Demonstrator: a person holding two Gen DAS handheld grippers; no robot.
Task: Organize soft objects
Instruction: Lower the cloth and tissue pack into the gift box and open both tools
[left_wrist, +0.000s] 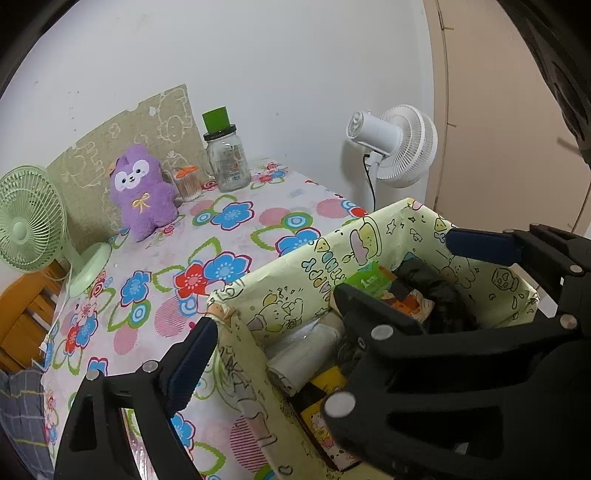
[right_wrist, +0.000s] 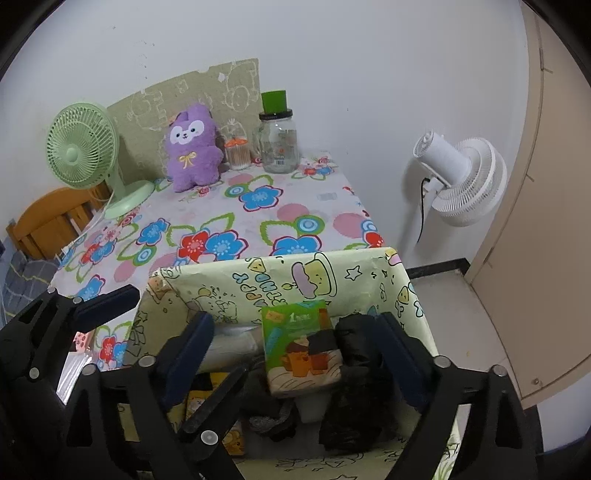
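A box (right_wrist: 229, 284) lined with pale cartoon paper stands at the table's near right corner. Inside lie a green tissue pack (right_wrist: 295, 332), a black soft bundle (right_wrist: 354, 343) and a white roll (left_wrist: 306, 350). My right gripper (right_wrist: 295, 325) hangs open over the tissue pack, its pads clear of it. My left gripper (left_wrist: 295, 332) is open too, straddling the box's left wall (left_wrist: 236, 306), with nothing between its pads. The two grippers' fingers overlap above the box. A purple plush (left_wrist: 142, 192) sits upright at the table's far end.
Floral cloth covers the table (left_wrist: 229, 236). Against the far wall stand a green desk fan (left_wrist: 29, 221), a glass jar (left_wrist: 227, 162) with a green cap and a cotton-swab pot (left_wrist: 188, 184). A white floor fan (right_wrist: 461, 177) is right of the table, a wooden chair (right_wrist: 48, 218) left.
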